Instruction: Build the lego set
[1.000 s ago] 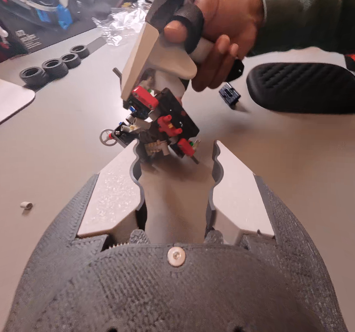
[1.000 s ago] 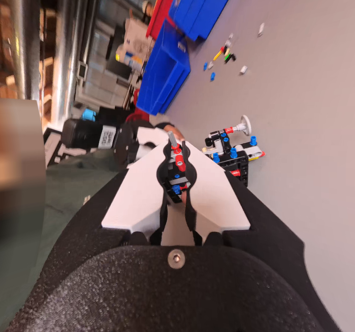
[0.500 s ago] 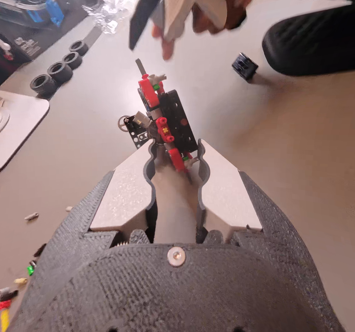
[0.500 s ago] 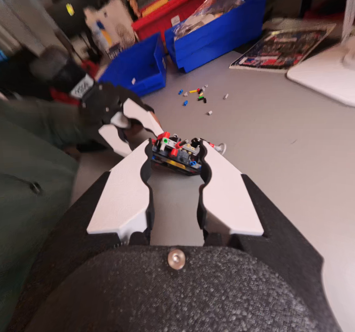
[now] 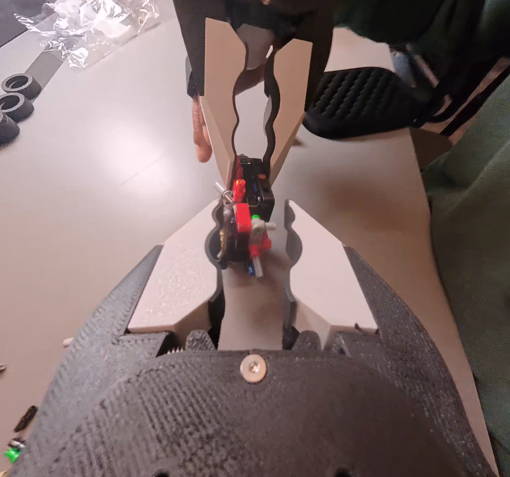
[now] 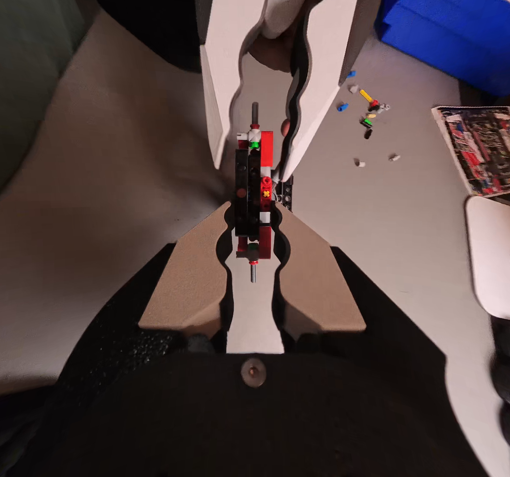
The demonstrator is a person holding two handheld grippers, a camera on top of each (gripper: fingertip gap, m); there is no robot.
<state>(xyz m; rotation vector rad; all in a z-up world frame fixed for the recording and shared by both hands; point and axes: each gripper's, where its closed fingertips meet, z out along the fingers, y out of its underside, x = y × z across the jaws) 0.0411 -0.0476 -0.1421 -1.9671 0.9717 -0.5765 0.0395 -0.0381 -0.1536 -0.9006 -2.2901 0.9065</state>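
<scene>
Both claws meet nose to nose over the grey surface (image 5: 91, 188), and the half-built lego model (image 6: 254, 188) stands on edge between them, a narrow stack of black beams, red blocks and grey axles. The right claw (image 6: 252, 212) pinches the near end of it: its two tips press against the black beam on one side and the red and white parts on the other, closed down to the model's width. From the opposite side the left claw (image 5: 249, 217) frames the other end with its jaws well apart; one tip sits against the model's side, the other stands clear of it with surface showing in the gap. So it has nothing gripped as far as I can see.

This looks like a handover or re-grip step, the model being steadied so it can be worked on from a fresh angle. The next move, I'd judge, calls for the left claw to close gently on the solid black and red body, not on the thin grey axle (image 6: 255, 113) sticking out of the end, while the right keeps the model from tipping.

Spare parts wait nearby: a scatter of small coloured pins (image 6: 367, 113) beside the blue bin (image 6: 441, 36), an instruction booklet (image 6: 477, 149), and black tyres (image 5: 16, 99) near crumpled clear bags (image 5: 91, 25).
</scene>
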